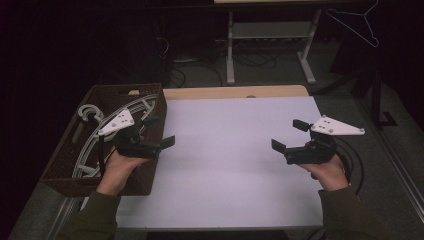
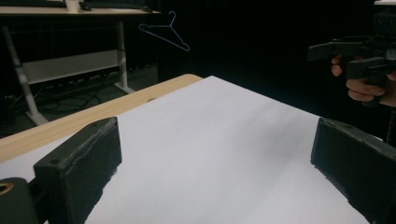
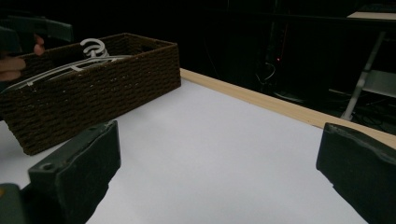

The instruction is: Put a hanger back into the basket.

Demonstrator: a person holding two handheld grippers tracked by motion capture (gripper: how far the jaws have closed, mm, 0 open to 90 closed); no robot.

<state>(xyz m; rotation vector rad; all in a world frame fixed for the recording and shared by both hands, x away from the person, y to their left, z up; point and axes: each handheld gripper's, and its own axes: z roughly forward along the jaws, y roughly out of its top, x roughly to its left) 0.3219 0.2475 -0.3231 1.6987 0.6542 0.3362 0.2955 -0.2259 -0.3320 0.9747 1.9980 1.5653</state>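
Nearest us, the two forearms come in low. The left gripper [image 1: 157, 131] hangs over the near-right corner of the basket [image 1: 150, 172], jaws spread wide with nothing between them. The right gripper [image 1: 289, 135] floats above the white sheet [image 1: 225, 150], well apart from the basket, jaws likewise spread and empty.

We judge the work to be putting hangers into the basket, and it looks close to finished: the sheet is bare, and both grippers are free (no load left to place, as far as we can see).

The hangers [image 1: 100, 135] lie in the basket, pale grey-white plastic, stacked flat along its length, their long curved arms sweeping from the near-left end toward the far-right corner. A round hook [image 1: 89, 112] sits at the far-left end; in the right gripper view the hook [image 3: 93, 46] pokes just above the woven rim.

Farther off, beyond the table's wooden edge [image 1: 235, 92], one thin wire hanger [image 1: 357, 22] hangs in the dark at far right. Whether it belongs to the job we cannot tell.
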